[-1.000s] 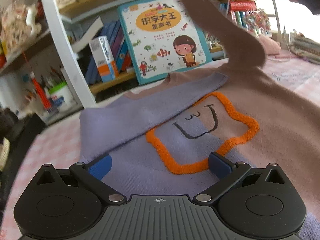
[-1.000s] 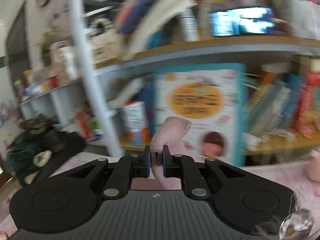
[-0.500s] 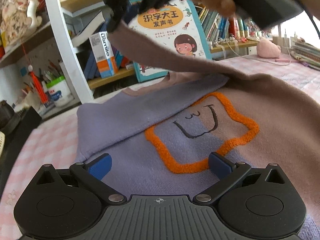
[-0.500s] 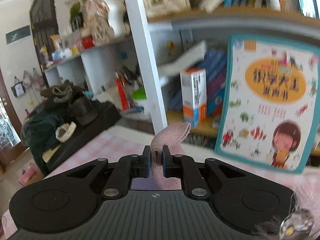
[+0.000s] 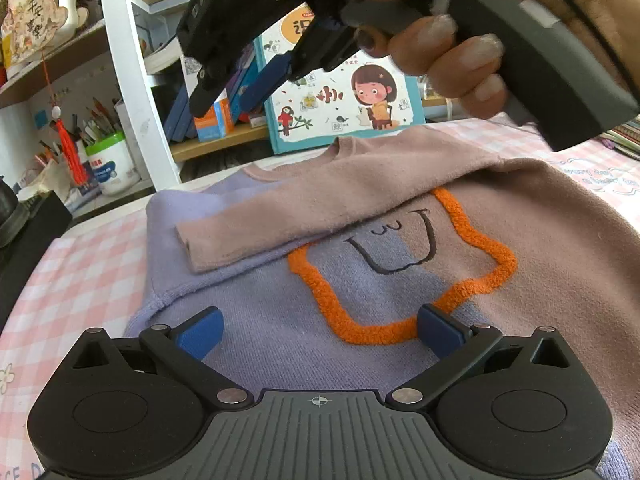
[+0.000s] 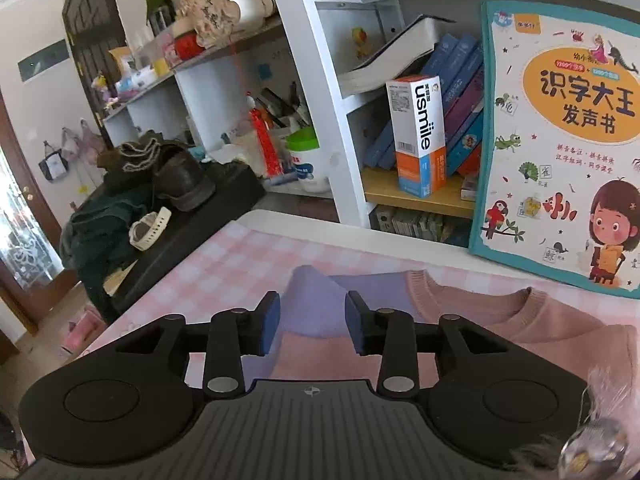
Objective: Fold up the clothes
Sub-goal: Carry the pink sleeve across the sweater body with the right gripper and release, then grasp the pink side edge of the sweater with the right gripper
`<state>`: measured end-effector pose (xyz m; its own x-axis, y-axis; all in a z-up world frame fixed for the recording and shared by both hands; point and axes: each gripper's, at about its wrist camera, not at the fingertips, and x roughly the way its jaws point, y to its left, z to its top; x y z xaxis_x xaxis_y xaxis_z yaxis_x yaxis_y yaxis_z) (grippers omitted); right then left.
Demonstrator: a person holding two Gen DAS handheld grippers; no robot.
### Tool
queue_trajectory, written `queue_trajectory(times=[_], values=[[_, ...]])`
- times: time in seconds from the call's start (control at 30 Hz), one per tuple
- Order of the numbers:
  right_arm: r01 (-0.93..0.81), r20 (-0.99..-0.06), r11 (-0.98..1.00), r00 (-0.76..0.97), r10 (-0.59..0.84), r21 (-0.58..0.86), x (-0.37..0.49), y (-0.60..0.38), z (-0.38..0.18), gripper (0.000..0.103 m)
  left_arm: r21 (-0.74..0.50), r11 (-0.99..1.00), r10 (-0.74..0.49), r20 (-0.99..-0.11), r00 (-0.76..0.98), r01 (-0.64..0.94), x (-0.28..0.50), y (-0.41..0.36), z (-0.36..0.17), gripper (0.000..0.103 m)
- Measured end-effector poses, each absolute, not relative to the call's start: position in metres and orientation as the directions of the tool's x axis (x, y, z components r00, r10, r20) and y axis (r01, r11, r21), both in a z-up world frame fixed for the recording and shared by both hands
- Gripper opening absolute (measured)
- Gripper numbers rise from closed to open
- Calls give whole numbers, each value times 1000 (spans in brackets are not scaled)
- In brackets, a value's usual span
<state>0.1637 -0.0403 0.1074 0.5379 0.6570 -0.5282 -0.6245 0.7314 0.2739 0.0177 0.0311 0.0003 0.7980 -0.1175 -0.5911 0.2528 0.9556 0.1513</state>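
White tub (image 5: 110, 164) holds pencils; left claw (image 5: 320, 330) gapes wide; right claw (image 6: 313, 326) opening, empty.

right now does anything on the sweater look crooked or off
Nothing is damaged. The pink sleeve lies slanted across the sweater, its cuff short of the purple edge, covering the top of the orange patch.
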Motion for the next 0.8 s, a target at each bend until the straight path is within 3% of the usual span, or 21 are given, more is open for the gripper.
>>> queue_trajectory(times=[0.47,0.8], values=[[-489,-561,854,662,497,179,90,-138,71,52,143,957,-120,-594,795,251,18,33,1,103],[-321,-578,923,721,382,211,11,-201,37,53,108,965,-129,-604,787,241,21,37,1,103]])
